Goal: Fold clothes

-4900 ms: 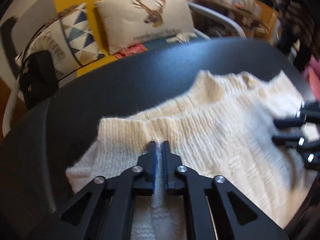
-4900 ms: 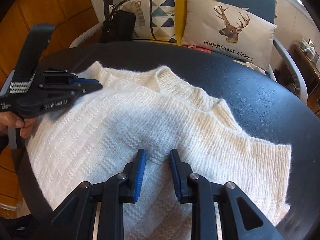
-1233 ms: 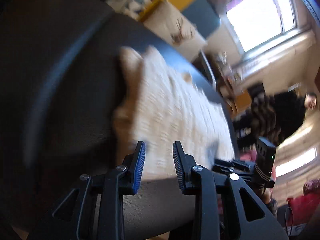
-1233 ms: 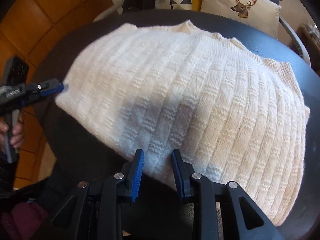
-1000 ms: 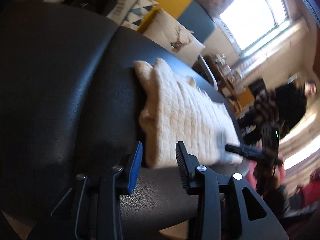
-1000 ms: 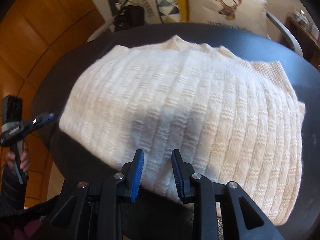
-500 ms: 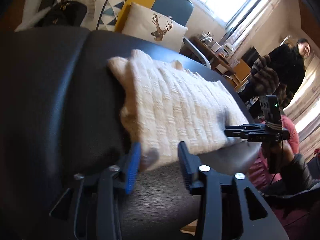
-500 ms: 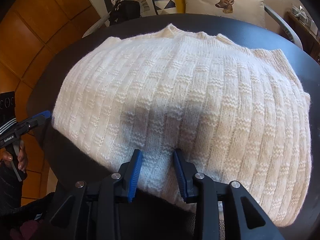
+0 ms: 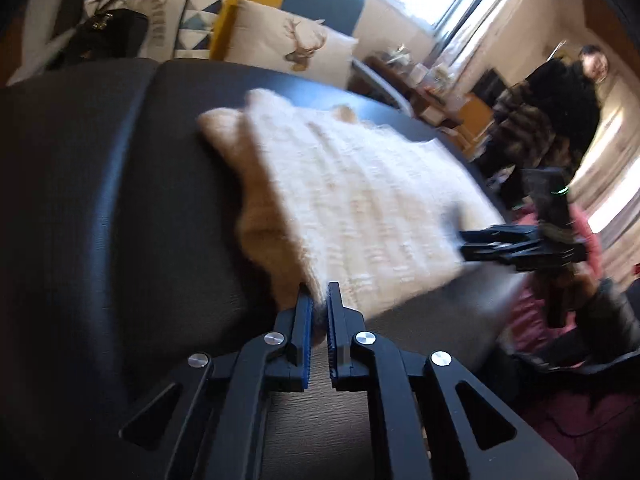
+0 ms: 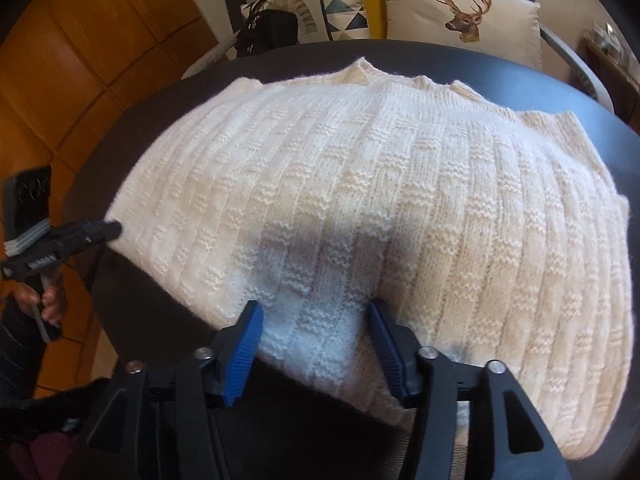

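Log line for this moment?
left tongs: shut on sweater corner | right tongs: opening, straddling near hem | table: sweater folded

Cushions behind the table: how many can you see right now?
2. The deer cushion sits on the right; the triangle-patterned cushion is left of it, partly covered by a black handbag. Others may be hidden.

Left wrist camera sits low at the sweater's near corner, looking across the desk toward the window. Right wrist camera peers steeply down, close above the same sweater.
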{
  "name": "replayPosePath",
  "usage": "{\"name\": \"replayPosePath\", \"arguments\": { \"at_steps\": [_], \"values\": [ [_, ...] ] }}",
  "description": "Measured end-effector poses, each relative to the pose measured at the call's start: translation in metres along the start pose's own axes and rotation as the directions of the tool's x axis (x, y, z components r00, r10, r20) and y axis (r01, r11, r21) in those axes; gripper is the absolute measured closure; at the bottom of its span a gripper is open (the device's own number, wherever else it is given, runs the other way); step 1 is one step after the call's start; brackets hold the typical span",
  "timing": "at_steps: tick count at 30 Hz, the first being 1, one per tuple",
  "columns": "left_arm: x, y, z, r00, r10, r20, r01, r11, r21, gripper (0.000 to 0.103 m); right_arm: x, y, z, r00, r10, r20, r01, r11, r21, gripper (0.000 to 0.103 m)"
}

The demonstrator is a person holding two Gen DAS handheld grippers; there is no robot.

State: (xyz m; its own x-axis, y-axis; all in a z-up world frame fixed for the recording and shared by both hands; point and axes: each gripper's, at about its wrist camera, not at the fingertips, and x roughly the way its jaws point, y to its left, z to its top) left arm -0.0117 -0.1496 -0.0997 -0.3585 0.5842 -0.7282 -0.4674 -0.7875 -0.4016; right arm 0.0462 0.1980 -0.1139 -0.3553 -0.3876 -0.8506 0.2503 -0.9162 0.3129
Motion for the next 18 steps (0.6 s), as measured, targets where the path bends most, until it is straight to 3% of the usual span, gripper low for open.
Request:
{"name": "replayPosePath", "arguments": {
  "at_steps": [1, 3, 7, 9, 10, 11, 14, 16, 18],
  "values": [
    [0.001, 0.0, 0.0, 1.0, 0.007, -0.005, -0.006, 1.0, 0.003, 0.098, 0.0, -0.002, 0.0, 1.0, 0.017, 0.005, -0.018, 0.999, 0.027, 0.034],
    [0.004, 0.001, -0.001, 1.0, 0.013, -0.015, -0.012, 1.0, 0.011, 0.098, 0.001, -0.002, 0.002, 0.999, 0.032, 0.005, -0.032, 0.999, 0.043, 0.033],
    [0.005, 0.003, 0.004, 0.998, 0.02, -0.056, -0.021, 1.0, -0.011, 0.097, 0.006, 0.012, -0.001, 1.0, -0.027, -0.006, 0.026, 0.994, -0.108, 0.033],
    [0.002, 0.003, 0.006, 0.997, 0.046, -0.062, -0.047, 0.999, -0.014, 0.096, 0.012, 0.024, -0.004, 0.998, -0.069, -0.01, 0.066, 0.982, -0.178, 0.028],
    [-0.001, 0.003, 0.008, 0.997, 0.055, -0.062, -0.057, 0.998, -0.023, 0.094, 0.015, 0.029, -0.005, 0.996, -0.083, -0.015, 0.078, 0.975, -0.209, 0.017],
    [-0.006, 0.005, 0.009, 0.996, 0.076, -0.049, -0.078, 0.996, -0.044, 0.094, 0.019, 0.034, -0.006, 0.996, -0.089, -0.032, 0.079, 0.969, -0.236, 0.009],
    [-0.026, 0.007, 0.01, 0.995, 0.094, 0.019, -0.092, 0.991, -0.102, 0.094, 0.031, 0.05, -0.006, 0.981, -0.164, -0.1, 0.13, 0.951, -0.281, 0.0],
    [-0.036, 0.0, 0.012, 0.996, 0.055, 0.075, -0.045, 0.991, -0.127, 0.094, 0.036, 0.056, -0.003, 0.971, -0.202, -0.13, 0.156, 0.941, -0.301, 0.0],
    [-0.036, -0.018, 0.015, 0.994, -0.013, 0.109, 0.024, 0.995, -0.101, 0.09, 0.032, 0.052, 0.003, 0.976, -0.168, -0.138, 0.128, 0.958, -0.255, 0.0]
  ]
}}
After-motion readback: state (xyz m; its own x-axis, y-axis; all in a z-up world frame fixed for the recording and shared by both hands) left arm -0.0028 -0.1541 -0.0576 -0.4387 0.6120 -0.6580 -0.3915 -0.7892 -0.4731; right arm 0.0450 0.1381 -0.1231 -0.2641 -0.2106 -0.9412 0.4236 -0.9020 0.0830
